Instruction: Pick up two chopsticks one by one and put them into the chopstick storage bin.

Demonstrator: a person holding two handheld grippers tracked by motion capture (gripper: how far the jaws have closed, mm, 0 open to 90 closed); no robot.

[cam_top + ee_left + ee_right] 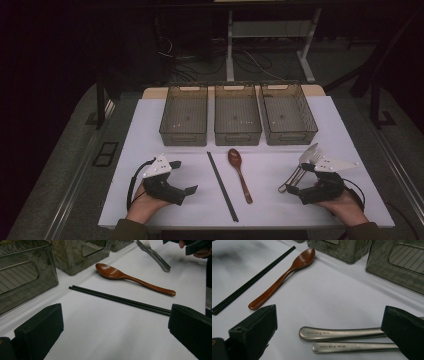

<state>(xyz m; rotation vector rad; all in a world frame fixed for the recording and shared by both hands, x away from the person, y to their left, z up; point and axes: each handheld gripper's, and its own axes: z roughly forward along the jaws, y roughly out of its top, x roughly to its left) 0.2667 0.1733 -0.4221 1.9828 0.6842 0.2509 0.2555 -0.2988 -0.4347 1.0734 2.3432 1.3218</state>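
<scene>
Left gripper (183, 177) released, jaws wide apart, resting on white surface (270, 210) at 8 o'clock, holding nothing. Right gripper (299, 179) likewise released, at 4 o'clock, jaws straddling the handle ends of two brushed-steel utensils (342, 333) without touching them.

Position of work items: steel utensils lying side by side and touching, heads pointing to 1 o'clock. Pair of thin black chopsticks (222, 186) near centre, at 3 o'clock from left gripper, running 11 to 5. Glossy brown wooden spoon (240, 175) just beside the chopsticks, bowl towards 12.

Risks noted:
- Likely pinch of both steel handles at once, given their contact; one apt to slip out or pivot during a lift.
- Smooth rounded metal gripped at the very end: tilt and drop probable.
- Chopsticks thin and low on the surface; jaws liable to scrape, roll them apart, or take only one.
- Nudge of wooden spoon possible when reaching for chopsticks.

Count: two grippers; three smoke-grey translucent plastic bins (183, 132) in a row at 12 o'clock; two steel utensils, one a fork; two chopsticks; one wooden spoon.
</scene>
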